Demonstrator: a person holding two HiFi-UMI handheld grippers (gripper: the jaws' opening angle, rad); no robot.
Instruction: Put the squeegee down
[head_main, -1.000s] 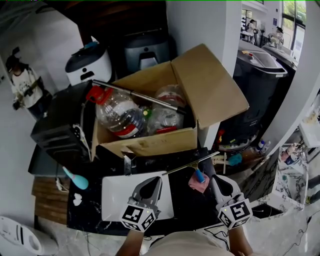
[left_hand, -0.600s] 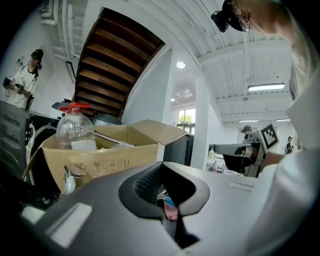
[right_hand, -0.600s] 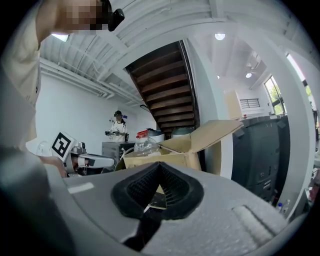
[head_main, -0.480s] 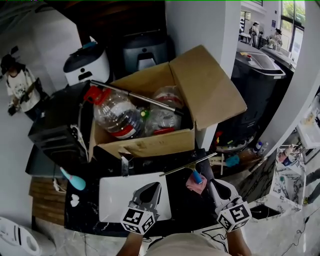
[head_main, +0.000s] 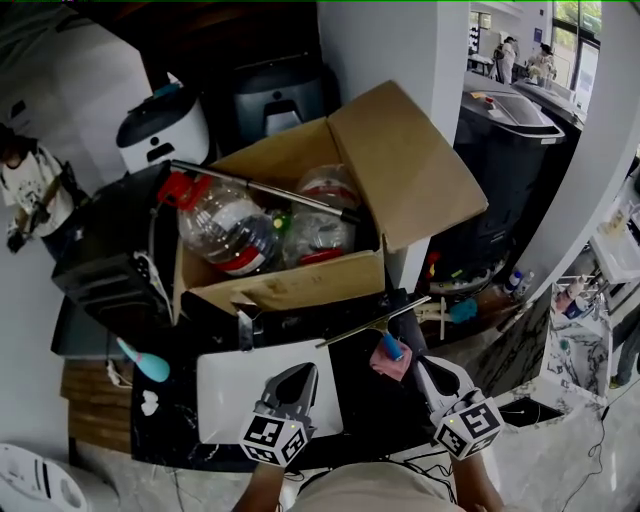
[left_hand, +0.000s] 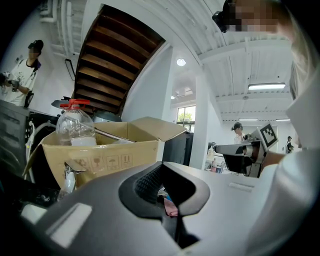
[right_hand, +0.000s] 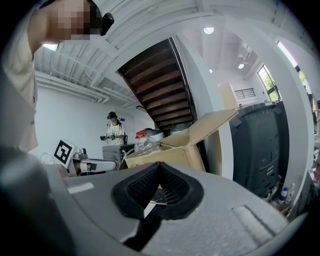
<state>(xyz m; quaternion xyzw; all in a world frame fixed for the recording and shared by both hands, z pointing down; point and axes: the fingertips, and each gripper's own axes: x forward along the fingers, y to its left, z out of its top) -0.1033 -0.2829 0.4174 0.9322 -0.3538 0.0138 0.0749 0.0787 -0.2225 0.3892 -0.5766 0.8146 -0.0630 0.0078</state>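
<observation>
The squeegee (head_main: 372, 324), a thin metal blade on a blue handle (head_main: 392, 348), lies on the dark counter with its handle across a pink cloth (head_main: 384, 364). My right gripper (head_main: 425, 363) is shut and empty, just right of the handle and apart from it. My left gripper (head_main: 300, 373) is shut over the white board (head_main: 228, 392), left of the squeegee. In the left gripper view the closed left gripper (left_hand: 163, 165) frames a bit of pink cloth (left_hand: 171, 207). In the right gripper view the right gripper (right_hand: 160, 165) holds nothing.
An open cardboard box (head_main: 290, 285) with clear bottles (head_main: 225, 232) and a metal rod stands behind the counter. A black appliance (head_main: 110, 260) sits at the left, a teal tool (head_main: 145, 362) beside the board. A dark bin (head_main: 510, 150) is at the right. A person (left_hand: 22, 75) stands far left.
The left gripper has sunk a little toward the white board. The squeegee and the right gripper keep their places; the head camera has shifted slightly.
</observation>
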